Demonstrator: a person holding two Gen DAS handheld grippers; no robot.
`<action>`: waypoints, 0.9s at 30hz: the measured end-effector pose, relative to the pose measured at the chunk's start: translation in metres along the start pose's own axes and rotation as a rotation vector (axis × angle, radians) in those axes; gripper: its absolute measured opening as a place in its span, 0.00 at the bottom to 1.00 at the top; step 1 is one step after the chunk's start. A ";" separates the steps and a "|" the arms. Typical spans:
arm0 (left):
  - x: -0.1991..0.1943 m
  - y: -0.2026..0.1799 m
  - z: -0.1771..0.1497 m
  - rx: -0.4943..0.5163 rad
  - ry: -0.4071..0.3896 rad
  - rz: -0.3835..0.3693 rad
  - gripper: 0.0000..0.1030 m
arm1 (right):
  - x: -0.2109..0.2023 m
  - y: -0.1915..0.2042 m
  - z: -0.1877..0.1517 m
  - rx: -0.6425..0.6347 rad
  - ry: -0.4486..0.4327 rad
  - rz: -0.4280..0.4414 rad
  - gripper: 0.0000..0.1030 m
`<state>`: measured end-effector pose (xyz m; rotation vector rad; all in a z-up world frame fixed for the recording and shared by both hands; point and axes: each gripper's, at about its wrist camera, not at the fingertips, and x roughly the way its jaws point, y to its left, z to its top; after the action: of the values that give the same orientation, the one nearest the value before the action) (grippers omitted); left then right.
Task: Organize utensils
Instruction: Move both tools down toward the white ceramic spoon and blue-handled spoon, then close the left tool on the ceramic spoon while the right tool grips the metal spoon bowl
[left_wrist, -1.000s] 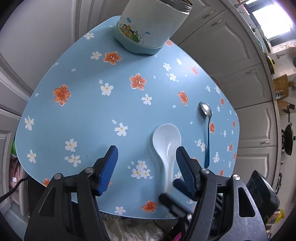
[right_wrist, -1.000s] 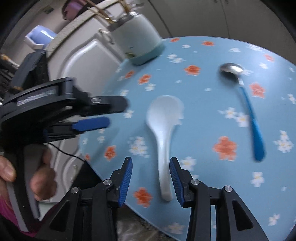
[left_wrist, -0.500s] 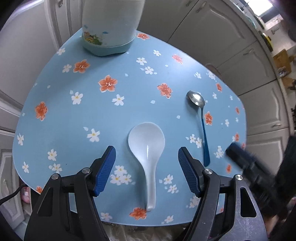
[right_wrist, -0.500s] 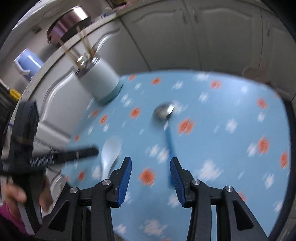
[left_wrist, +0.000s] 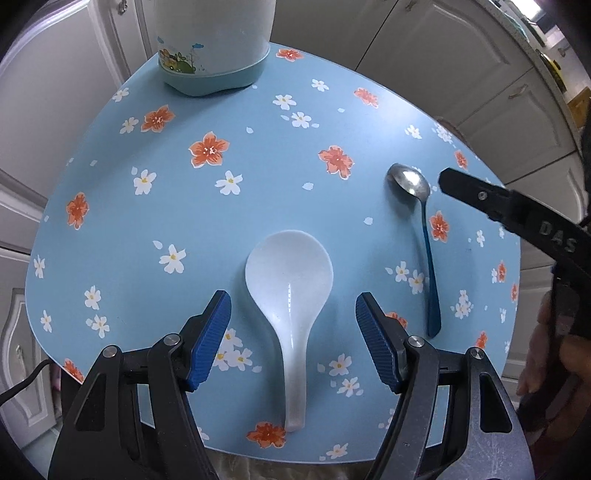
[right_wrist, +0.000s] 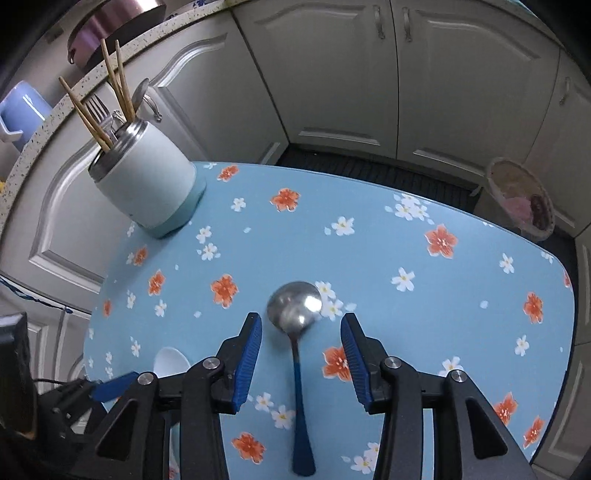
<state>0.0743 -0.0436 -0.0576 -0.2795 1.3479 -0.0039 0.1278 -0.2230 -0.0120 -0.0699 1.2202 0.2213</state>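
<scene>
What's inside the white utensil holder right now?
The utensil holder holds wooden chopsticks, a fork and a spoon. Their lower ends are hidden by its wall.

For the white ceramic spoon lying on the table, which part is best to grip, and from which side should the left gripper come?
Grip the white spoon at its narrow handle, just behind the bowl, coming from above. It lies flat, bowl up, so the wide bowl offers no good faces. The left gripper is open and straddles that neck, so its pads would probably close across the handle's two sides.
</scene>
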 end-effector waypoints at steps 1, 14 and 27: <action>0.002 0.000 0.001 -0.001 0.003 0.007 0.68 | -0.001 0.000 -0.001 -0.002 -0.001 0.002 0.44; 0.016 -0.004 0.007 0.012 -0.005 0.070 0.68 | 0.009 0.000 0.006 -0.012 0.034 -0.009 0.45; 0.013 0.010 0.011 0.002 0.012 0.051 0.68 | 0.054 0.022 0.021 -0.121 0.174 -0.137 0.53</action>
<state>0.0866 -0.0342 -0.0704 -0.2434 1.3663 0.0360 0.1604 -0.1905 -0.0541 -0.2820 1.3684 0.1720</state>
